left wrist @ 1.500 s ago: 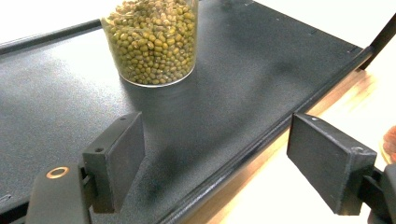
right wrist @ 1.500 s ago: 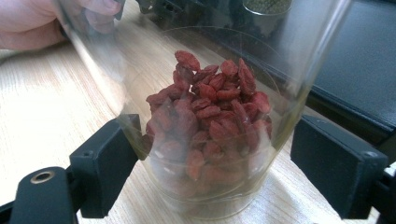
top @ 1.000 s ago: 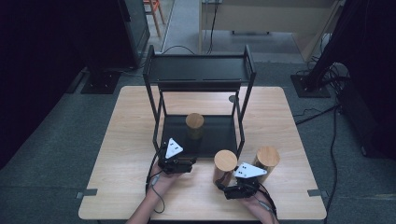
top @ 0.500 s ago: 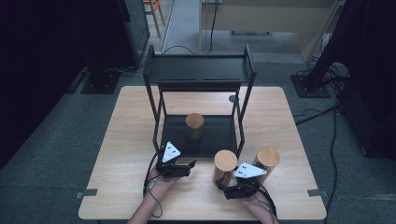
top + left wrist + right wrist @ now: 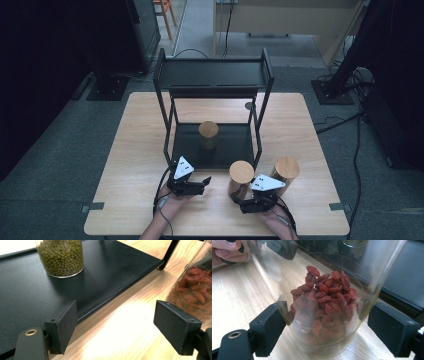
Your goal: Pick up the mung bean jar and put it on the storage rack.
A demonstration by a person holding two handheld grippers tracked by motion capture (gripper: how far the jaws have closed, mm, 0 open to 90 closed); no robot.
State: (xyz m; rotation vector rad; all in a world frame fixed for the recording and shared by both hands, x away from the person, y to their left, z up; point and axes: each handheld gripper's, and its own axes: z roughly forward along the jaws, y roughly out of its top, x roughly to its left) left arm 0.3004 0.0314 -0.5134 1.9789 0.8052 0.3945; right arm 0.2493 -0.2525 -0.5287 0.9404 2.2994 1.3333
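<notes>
A glass jar of red dried berries (image 5: 324, 307) with a wooden lid (image 5: 241, 172) stands on the table in front of the black rack (image 5: 215, 75). My right gripper (image 5: 332, 332) is open, one jaw on each side of the jar's base; the right jaw stands clear of the glass. From above, the right gripper (image 5: 243, 199) sits just near of that jar. My left gripper (image 5: 125, 332) is open and empty over bare wood by the rack's lower shelf (image 5: 105, 277). It lies left of the berry jar (image 5: 197, 290). A jar of green beans (image 5: 61, 257) stands on that shelf.
Another wooden-lidded jar (image 5: 286, 168) stands on the table right of the berry jar. The rack's front legs (image 5: 258, 135) rise close behind the grippers. The bean jar's lid (image 5: 208, 129) shows mid-shelf. The person's other hand (image 5: 227, 252) is at the far left.
My left gripper has drawn back from the shelf edge toward the near side and turned to point right. The right gripper has stayed at the berry jar.
</notes>
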